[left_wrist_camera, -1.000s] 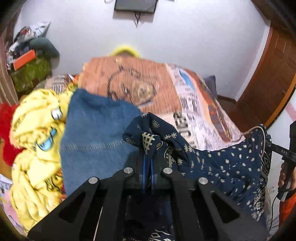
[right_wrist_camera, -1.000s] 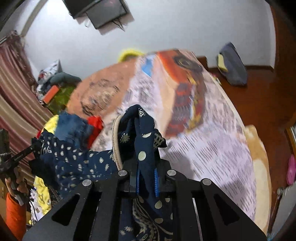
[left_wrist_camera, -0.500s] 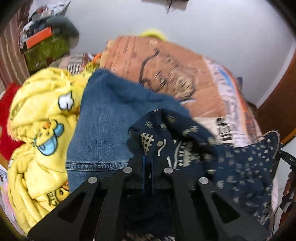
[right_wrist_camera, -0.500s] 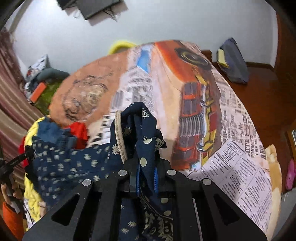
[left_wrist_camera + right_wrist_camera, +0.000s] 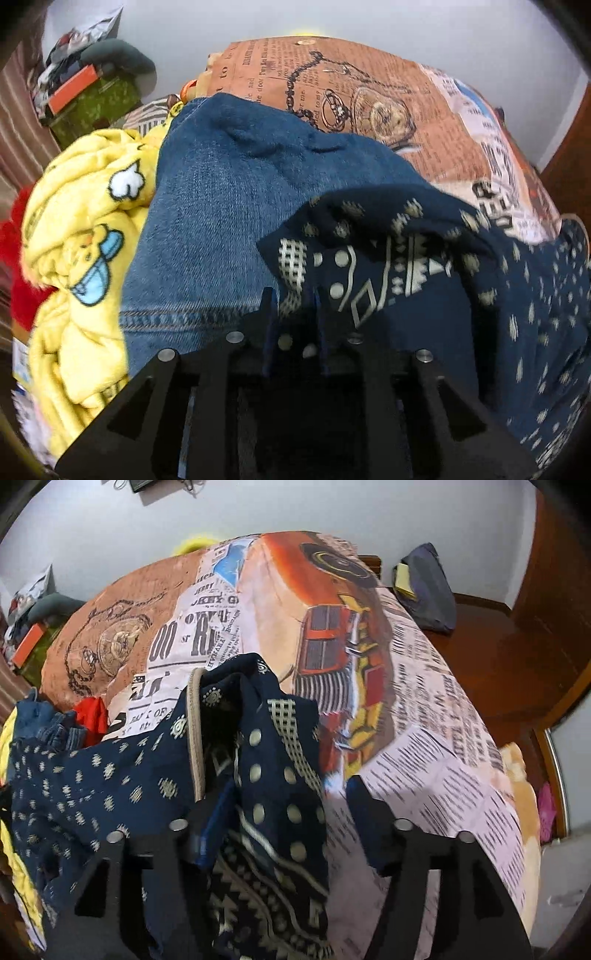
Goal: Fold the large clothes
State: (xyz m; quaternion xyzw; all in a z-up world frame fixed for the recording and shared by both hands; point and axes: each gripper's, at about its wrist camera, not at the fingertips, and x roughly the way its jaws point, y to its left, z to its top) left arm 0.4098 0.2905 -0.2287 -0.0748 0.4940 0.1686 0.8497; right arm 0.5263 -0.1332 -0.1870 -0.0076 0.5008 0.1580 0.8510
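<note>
Both tools opening: left tool (image 5: 293, 314) barely parted, right tool (image 5: 284, 805) wide, navy patterned garment (image 5: 273, 775) loose between each pair of jaws. Apparently releasing it onto the bed (image 5: 424, 738), partly over the jeans (image 5: 221, 206), to lay out for folding.

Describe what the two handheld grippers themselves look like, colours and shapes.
Both the left gripper and the right gripper are matte black, with angular linkage arms cut by triangular openings and joined by round silver pins. Their fingers carry blue pads. No cables, markings or sleeves show.
</note>
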